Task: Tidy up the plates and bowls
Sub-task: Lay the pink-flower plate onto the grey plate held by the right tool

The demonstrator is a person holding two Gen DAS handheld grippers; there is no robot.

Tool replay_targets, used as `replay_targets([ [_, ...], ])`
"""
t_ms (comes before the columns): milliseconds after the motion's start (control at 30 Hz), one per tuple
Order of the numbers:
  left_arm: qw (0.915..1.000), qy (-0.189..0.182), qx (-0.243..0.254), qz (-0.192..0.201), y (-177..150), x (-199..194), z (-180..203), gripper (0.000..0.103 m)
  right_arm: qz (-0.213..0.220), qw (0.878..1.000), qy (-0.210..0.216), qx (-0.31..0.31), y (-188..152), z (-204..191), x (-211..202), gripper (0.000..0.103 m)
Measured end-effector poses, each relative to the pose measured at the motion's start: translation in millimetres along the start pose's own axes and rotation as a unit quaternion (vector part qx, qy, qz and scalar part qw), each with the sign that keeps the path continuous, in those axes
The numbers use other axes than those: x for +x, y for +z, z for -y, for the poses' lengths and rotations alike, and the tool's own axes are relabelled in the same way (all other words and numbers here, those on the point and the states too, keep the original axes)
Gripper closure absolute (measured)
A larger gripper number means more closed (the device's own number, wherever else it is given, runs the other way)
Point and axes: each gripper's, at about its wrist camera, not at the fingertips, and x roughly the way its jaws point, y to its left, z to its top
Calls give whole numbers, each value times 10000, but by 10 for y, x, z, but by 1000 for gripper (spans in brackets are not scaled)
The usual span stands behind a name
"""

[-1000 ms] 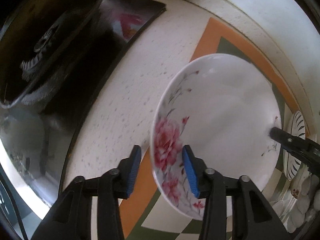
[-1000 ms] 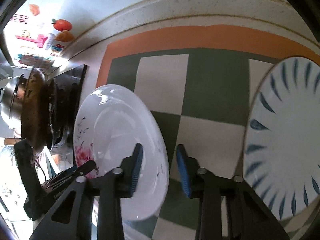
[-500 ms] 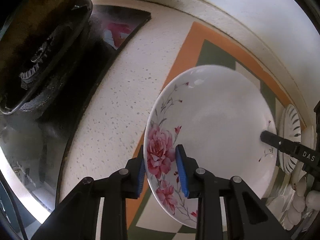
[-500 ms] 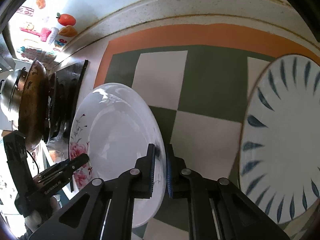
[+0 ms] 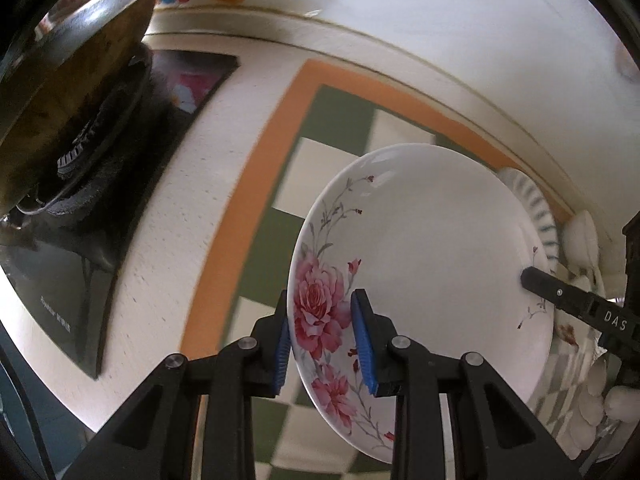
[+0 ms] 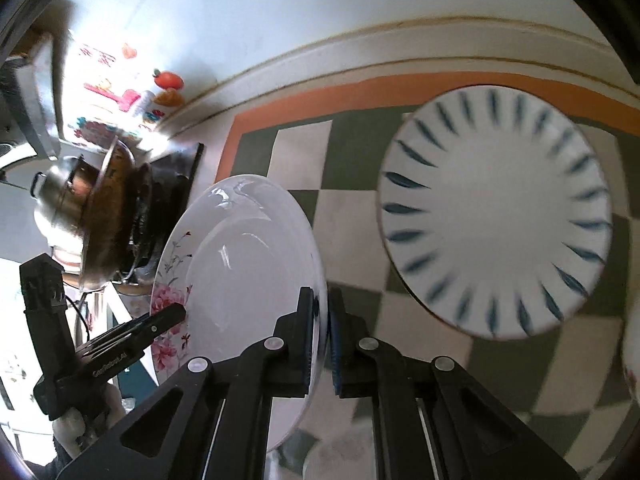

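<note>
Over the checkered mat (image 6: 352, 216), both grippers have the floral plate (image 5: 432, 248) pinched by opposite edges, and that's where it could go sideways. Each one only bites a thin bit of glazed rim, so if the 2 hands drift apart or twist differently, I'd guess the plate slips out of 1 side and swings or drops. It's tilted up off the mat too, and the blue-striped plate (image 6: 496, 212) sits just beside it, so a clumsy move could clack them together.

Grip-wise: the left gripper (image 5: 324, 340) has its blue pads clamped on the rim right over the big pink rose, 1 pad on each face. The right gripper (image 6: 320, 332) is squeezed nearly together on the far rim, which runs edge-on between its fingers. A wok (image 5: 68, 92) sits on the stove off to the side, well apart.
</note>
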Motion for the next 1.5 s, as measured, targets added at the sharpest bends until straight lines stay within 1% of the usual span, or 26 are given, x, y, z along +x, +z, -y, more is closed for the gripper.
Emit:
replay_targets([
  [133,9996,-198,171,-50,-181,-130,282,78,143,9998,12,112,-290,189,-342,94],
  [233,9991,-239,344,-47,-334,-179,520,78,199,9996,-14,208,-561,374,-590,94],
  [400,9976,-345,571,-208,-632,-138,887,78,166,9988,-87,459,-1021,744,-863,94],
  [500,9964,-308,711,-330,-805,-53,1060,78,83,9982,-141,579,-1261,987,-953,94],
  [633,9949,-205,844,-520,-993,106,1220,78,-80,9972,-217,710,-1478,1243,-909,94],
  [767,9933,-34,947,-663,-1103,245,1300,78,-236,9963,-237,787,-1599,1423,-816,94],
  [967,9908,251,1075,-781,-1203,409,1350,78,-385,9962,-275,730,-1644,1519,-703,94],
  [1067,9895,416,1186,-718,-1236,439,1388,77,-454,9964,-354,625,-1653,1518,-665,94],
  [1200,9882,544,1127,-885,-1247,512,1366,77,-555,9963,-395,517,-1656,1500,-617,93],
  [1267,9865,693,1150,-934,-1285,557,1363,77,-673,9957,-385,512,-1655,1497,-574,93],
  [1333,9863,731,1179,-887,-1317,552,1371,77,-688,9955,-422,501,-1653,1483,-566,93],
  [1400,9849,805,1243,-896,-1344,563,1400,77,-734,9951,-443,487,-1641,1466,-565,90],
  [1500,9845,864,1248,-881,-1371,581,1427,77,-846,9937,-532,507,-1609,1443,-554,90],
])
